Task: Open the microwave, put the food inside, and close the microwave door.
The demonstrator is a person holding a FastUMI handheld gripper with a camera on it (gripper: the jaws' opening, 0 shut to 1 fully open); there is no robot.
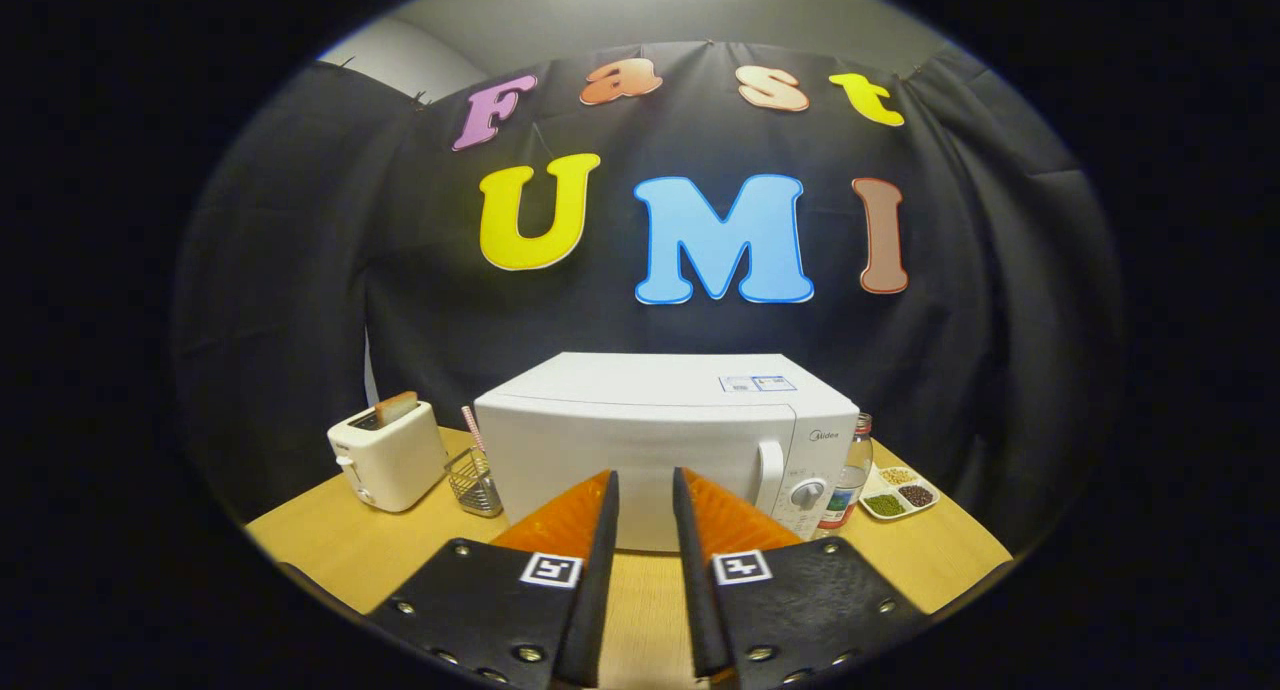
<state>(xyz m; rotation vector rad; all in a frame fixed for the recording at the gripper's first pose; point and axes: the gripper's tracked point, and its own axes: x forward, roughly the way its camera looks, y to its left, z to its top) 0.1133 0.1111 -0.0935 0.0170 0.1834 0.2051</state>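
A: Wooden table, black cloth wall behind. Microwave?
B: Centre, far of the fingers, door closed. Toaster left, bottle and tray right.
A: Gripper?
B: Jaws slightly apart, holding nothing.

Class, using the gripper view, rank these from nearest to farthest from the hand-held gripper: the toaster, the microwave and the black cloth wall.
1. Microwave: just ahead of the open hand-held gripper, door closed.
2. Toaster: left of the microwave, set further back.
3. Black cloth wall: behind everything.
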